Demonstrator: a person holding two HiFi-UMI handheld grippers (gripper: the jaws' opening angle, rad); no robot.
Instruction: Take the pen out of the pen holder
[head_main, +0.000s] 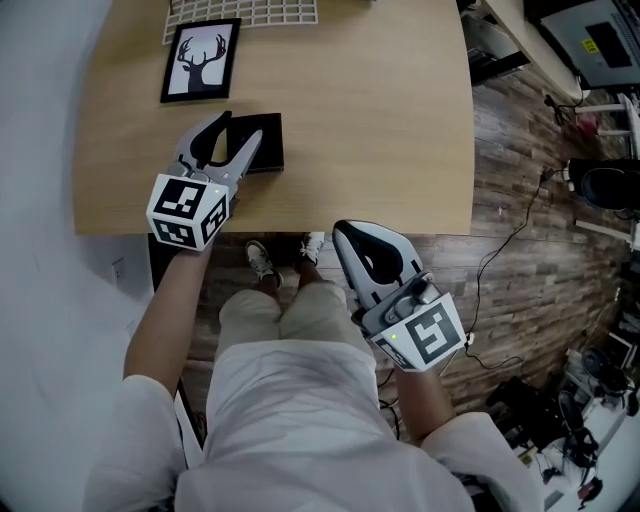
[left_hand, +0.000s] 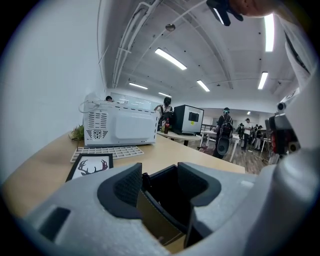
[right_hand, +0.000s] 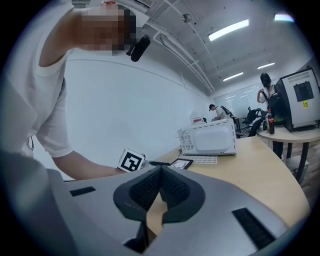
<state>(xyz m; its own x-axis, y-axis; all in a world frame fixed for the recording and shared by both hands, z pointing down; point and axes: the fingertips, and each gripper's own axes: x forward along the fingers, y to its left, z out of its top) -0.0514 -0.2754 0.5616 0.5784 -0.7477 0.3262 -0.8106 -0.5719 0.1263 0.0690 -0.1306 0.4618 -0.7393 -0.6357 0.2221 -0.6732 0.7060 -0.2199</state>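
Left claw (head_main: 240, 127) spread astride black pen holder (head_main: 268, 150) near bench (head_main: 380, 120) front edge. Right claw (head_main: 340, 232) pressed together, empty, beyond that edge.

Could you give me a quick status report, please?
Left gripper open, holder between jaws. Right gripper shut, empty. Pen hard to make out. Nothing in the way.

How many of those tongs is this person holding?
2: left tongs at the black pen holder on the table; right tongs at the table's near edge.
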